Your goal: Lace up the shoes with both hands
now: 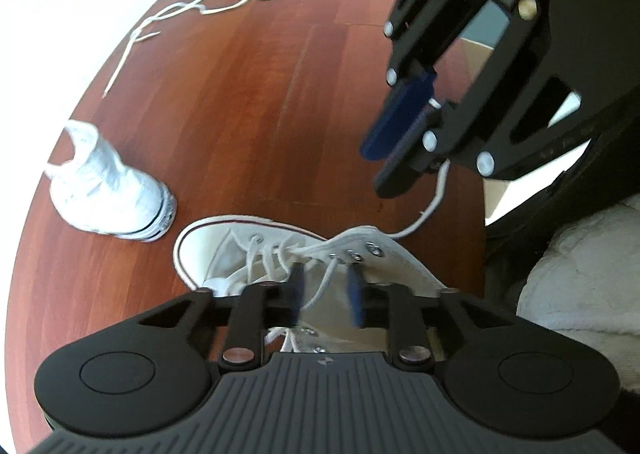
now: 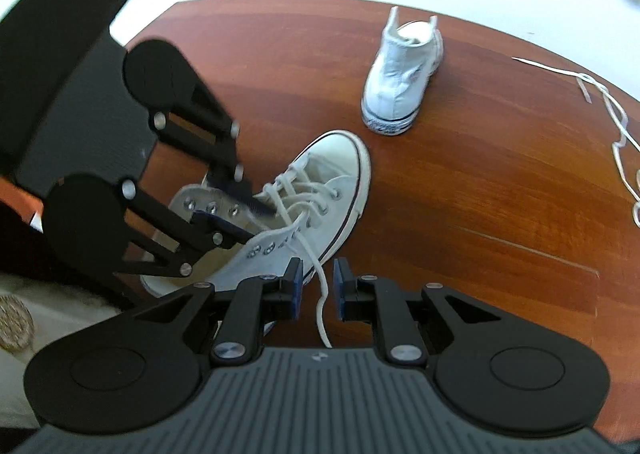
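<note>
A cream high-top shoe [image 1: 200, 246] [image 2: 340, 158] lies on the red-brown table [image 1: 280, 94] [image 2: 480, 194], laced through its lower eyelets. My left gripper [image 1: 326, 294] [image 2: 252, 222] hovers over the shoe's upper eyelets. It is open, and a lace strand runs loosely between its fingers. My right gripper [image 2: 318, 286] [image 1: 378, 170] sits just off the shoe's side, jaws a little apart. The free lace end [image 2: 320, 294] [image 1: 432, 202] passes between the pads, with a gap showing on both sides of it.
A second, smaller white high-top [image 1: 108, 190] [image 2: 400, 82] stands farther out on the table. A loose white lace [image 1: 224, 2] [image 2: 616, 122] lies near the table's far edge. White fluffy fabric [image 1: 580, 274] lies beside the table.
</note>
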`<state>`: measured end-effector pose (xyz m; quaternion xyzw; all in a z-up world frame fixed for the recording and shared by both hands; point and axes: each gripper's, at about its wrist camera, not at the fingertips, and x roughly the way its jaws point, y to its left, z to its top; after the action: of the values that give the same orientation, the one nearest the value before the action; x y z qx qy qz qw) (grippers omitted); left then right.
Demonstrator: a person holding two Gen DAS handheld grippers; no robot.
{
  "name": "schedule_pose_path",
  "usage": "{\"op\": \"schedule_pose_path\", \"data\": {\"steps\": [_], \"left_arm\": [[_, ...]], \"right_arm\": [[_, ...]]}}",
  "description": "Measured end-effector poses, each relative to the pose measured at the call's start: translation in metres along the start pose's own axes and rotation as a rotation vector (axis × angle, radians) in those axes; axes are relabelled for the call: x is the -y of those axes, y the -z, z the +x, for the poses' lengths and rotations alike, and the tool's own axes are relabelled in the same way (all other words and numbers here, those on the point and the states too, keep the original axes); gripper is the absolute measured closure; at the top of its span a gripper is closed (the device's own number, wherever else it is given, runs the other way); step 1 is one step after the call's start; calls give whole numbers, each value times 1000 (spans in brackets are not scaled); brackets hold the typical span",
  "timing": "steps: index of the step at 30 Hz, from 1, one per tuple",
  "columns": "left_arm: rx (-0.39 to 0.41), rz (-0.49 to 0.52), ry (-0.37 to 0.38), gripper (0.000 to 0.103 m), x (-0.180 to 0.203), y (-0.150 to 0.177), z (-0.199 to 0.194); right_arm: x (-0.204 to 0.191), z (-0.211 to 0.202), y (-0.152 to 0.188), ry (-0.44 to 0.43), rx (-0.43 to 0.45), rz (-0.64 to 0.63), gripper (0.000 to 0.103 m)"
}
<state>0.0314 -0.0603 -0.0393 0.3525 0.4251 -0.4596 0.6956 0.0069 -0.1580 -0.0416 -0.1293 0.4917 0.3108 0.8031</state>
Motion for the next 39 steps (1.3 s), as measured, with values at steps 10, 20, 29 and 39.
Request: {"op": "schedule_pose_path", "data": {"steps": [10, 20, 29, 39], "left_arm": [[-13, -235, -84, 58, 0, -1, -25], [-16, -503, -206, 52, 15, -3, -49], [26, -741, -248, 52, 39, -18, -60], [-13, -916, -386, 51, 55, -29, -37]], "right_arm": [[14, 16, -6, -128, -44, -182, 86], [24, 19, -11, -207, -50, -317, 86], [32, 25, -14, -274, -55, -449, 86], [33, 31, -12, -348, -45, -575, 85]]}}
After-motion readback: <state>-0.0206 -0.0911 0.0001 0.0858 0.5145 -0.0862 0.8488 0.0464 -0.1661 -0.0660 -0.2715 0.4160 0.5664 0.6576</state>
